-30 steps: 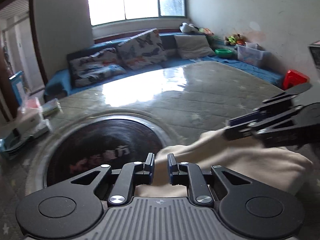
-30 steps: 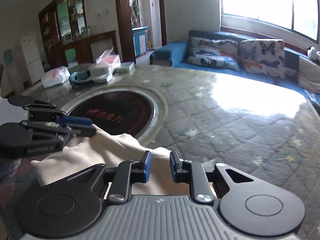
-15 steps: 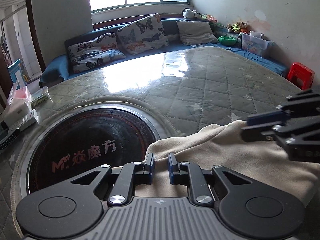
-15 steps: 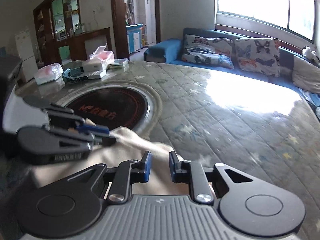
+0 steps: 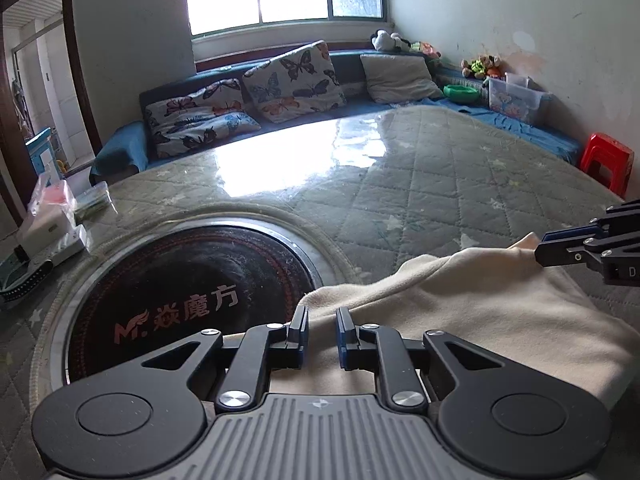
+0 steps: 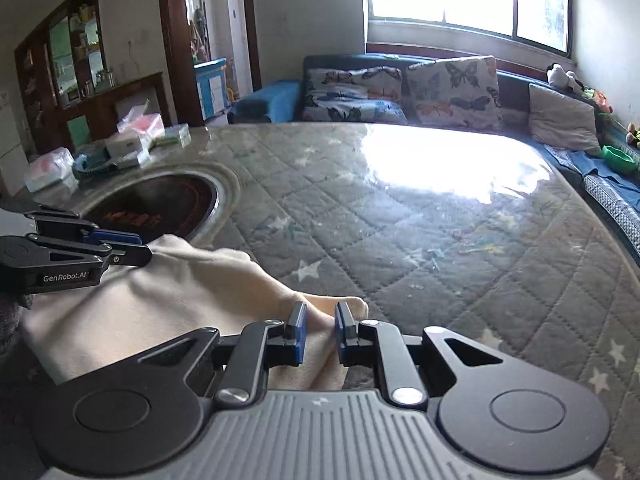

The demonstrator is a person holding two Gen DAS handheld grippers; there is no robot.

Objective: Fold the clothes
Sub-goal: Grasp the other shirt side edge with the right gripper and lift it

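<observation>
Cream cloth (image 5: 460,304) lies bunched at the near edge of a large round table (image 5: 460,184) under a quilted, glossy cover, its far fold just touching the rim of the dark round hotplate (image 5: 188,280) sunk into the middle. Beyond the cloth the quilted top runs bare and wide toward the window side, ending at a blue sofa (image 5: 120,144) with butterfly cushions (image 5: 294,76); a red stool (image 5: 608,160) stands off the right edge.

The left gripper (image 5: 322,332) sits at the cloth's left end with fabric running up between its blue-padded fingers (image 5: 301,332), which are clamped on a pinch of it. The right gripper (image 6: 320,332) is at the opposite end, near the cloth's pale tip (image 6: 352,304); its jaws are closing, with a ridge of fabric between them and pressed by the pads.

The left wrist view shows the hotplate's printed lettering, a clear storage box (image 5: 516,96) and soft toys (image 5: 480,66) along the right wall. The right wrist view instead shows a doorway, a dark wooden cabinet (image 6: 64,80), and packets and boxes (image 6: 132,140) stacked on the table's far left part.

The cloth is soft, plain and fleecy, stretched into a low ridge between the two grippers, with rounded folds and no visible print.
</observation>
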